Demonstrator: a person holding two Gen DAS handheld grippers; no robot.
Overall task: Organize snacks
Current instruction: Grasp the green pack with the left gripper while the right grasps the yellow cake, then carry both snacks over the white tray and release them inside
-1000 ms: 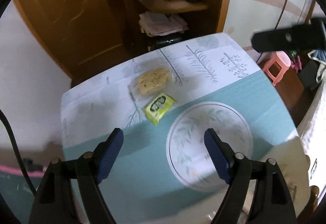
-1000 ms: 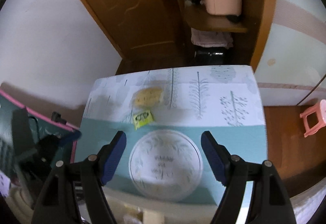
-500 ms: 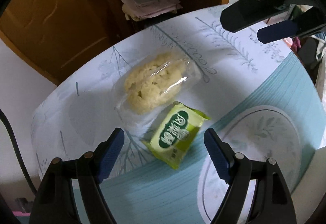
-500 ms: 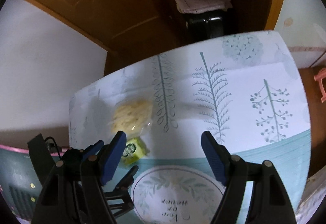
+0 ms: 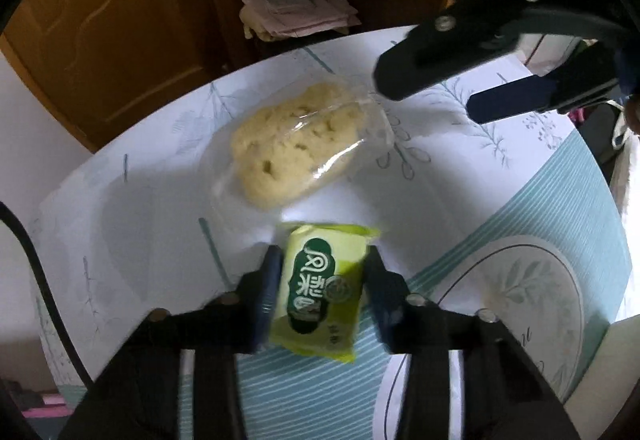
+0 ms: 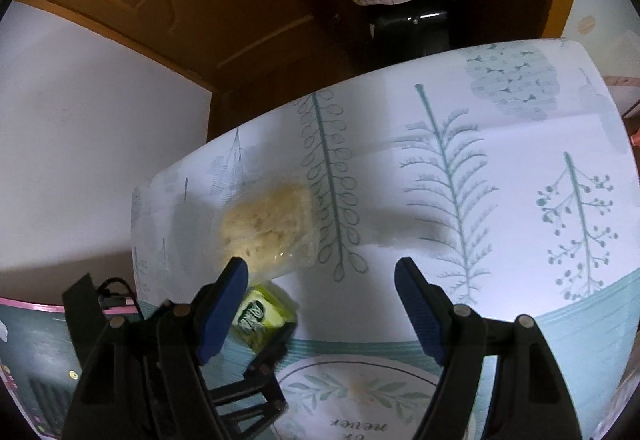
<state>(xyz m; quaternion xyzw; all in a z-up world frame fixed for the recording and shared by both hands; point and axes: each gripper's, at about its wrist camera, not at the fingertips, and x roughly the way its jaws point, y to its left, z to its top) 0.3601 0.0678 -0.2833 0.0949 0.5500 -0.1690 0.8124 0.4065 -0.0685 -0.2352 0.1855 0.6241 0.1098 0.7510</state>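
The left gripper (image 5: 322, 294) points steeply down at the desk (image 5: 120, 240), its jaws closing on the flat green foil snack packet (image 5: 324, 288) near the desk's middle. The right gripper (image 6: 322, 300) hovers open and empty beside the lumpy yellow cake in clear wrap (image 6: 266, 228).

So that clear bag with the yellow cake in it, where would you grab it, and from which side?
Probably from above, across its short width near the middle. The clear-bagged cake lies flat on the tablecloth as a long oval, so its long sides give the pads two faces to pinch. The right gripper stands open beside it; the green packet crowds one end.
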